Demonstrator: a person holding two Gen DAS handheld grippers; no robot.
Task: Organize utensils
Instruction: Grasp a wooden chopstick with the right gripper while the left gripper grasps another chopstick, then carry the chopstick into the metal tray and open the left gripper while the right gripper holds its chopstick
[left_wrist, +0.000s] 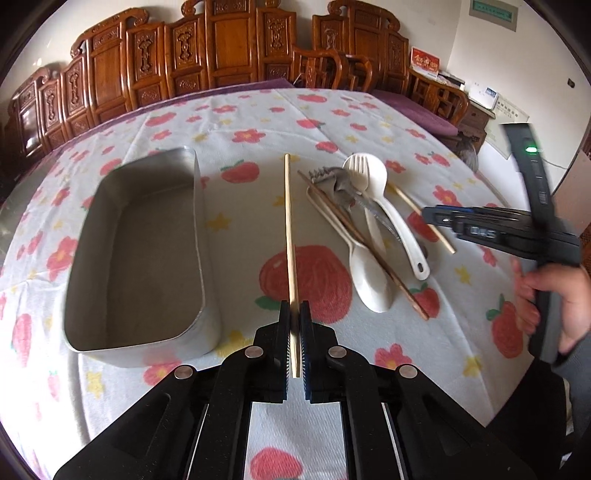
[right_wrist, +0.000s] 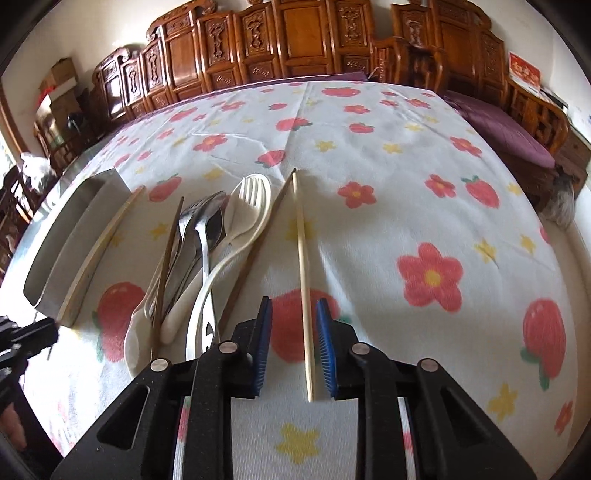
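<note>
Two pale wooden chopsticks decide the coming move, one per hand. The left hand-held gripper (left_wrist: 294, 332) has its black fingers pressed together on a light bamboo chopstick (left_wrist: 289, 229), pinching it near its close end so that the long axis runs straight ahead, away from the camera. That stick sits just right of the rectangular grey metal tray (left_wrist: 201, 258), which stands empty on the flower-printed cloth of the bench (left_wrist: 369, 122); the tray's long side runs nearly parallel to the held stick, so I judge a short sideways carry to the left would bring it over the opening. The right hand-held gripper (right_wrist: 293, 347) straddles a second light wooden chopstick (right_wrist: 303, 266), whose length also points away along the fingers. Its blue-padded fingers (right_wrist: 261, 347) stand apart on either side of the stick, with cloth visible between pad and wood on both sides, so it is not yet pinched. Left of that stick lies the heap of remaining utensils (right_wrist: 207, 240): white plastic spoons and a fork, steel forks and dark brown chopsticks, with the tray further left again. In the left wrist view a person's hand (left_wrist: 554, 299) grips the right tool's handle, angled down toward the bench. The left hand is nearer the tray.
</note>
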